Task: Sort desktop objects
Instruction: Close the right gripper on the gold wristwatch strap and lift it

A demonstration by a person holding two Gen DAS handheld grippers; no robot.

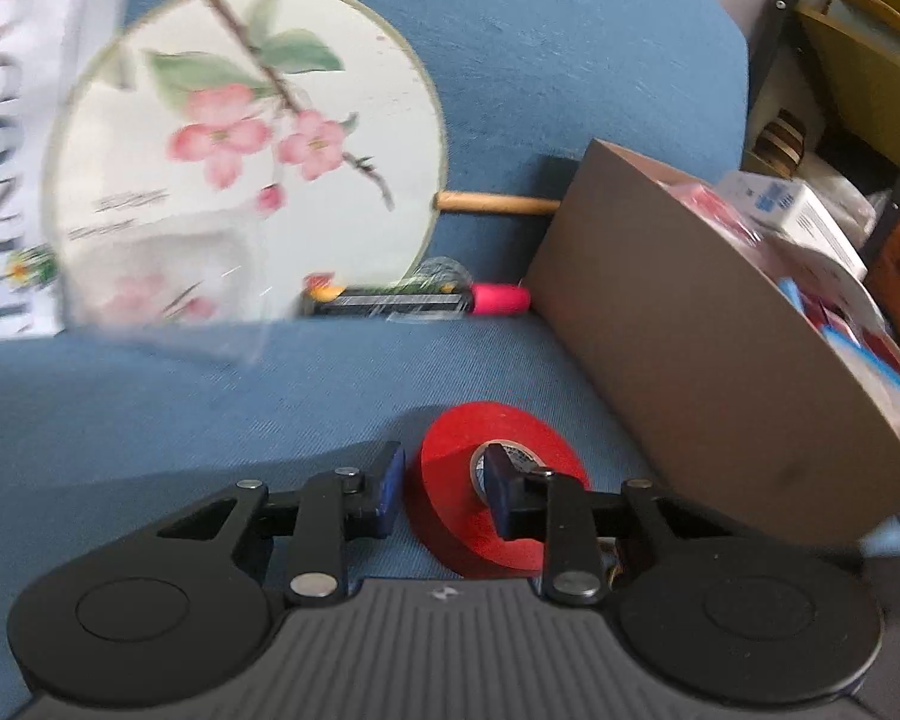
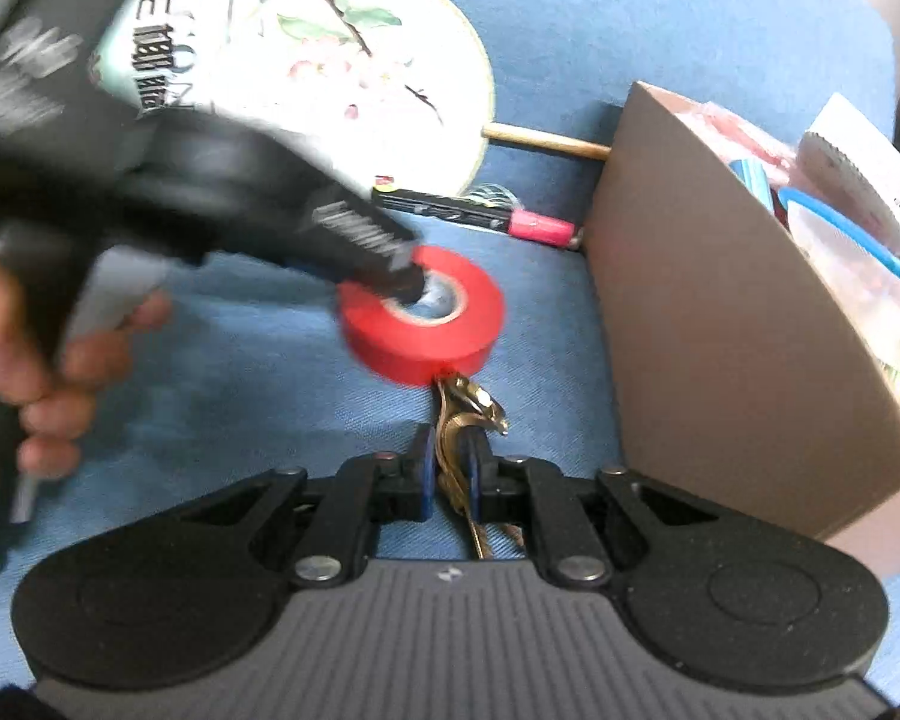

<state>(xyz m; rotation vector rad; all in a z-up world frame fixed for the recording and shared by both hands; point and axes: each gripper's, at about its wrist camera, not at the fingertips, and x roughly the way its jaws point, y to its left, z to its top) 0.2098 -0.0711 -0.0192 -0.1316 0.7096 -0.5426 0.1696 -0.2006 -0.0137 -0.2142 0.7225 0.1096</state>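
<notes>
The left claw (image 1: 444, 495) straddles the rim of the red tape (image 1: 498, 489) – one finger sits down in the core hole, the other just outside the roll's left edge. In the left wrist view there's still a sliver of gap on the outer side, so I can't tell if the pads are actually pinching the wall of the roll. The tape looks tilted in the right wrist view, near edge lower, though that shot is blurry. A hand (image 2: 60, 360) grips the left claw's handle at the left of that view.

The right claw (image 2: 450, 474) is pressed together on a brass key bunch (image 2: 468, 420) – the keys stick out forward from between the blue pads, and their tip sits just under the tape's near edge.

Everything's on a blue cloth counter (image 1: 150, 420). Farther back lies a round fan (image 1: 240, 150) painted with pink blossoms, its wooden handle pointing toward a cardboard box (image 1: 690, 330) on the right that's stuffed with packets. A black pen with a pink cap (image 1: 426, 300) lies by the fan's lower edge. A white printed box (image 1: 12, 150) stands on the far left, and a shelf (image 1: 858, 60) is behind the cardboard box.
</notes>
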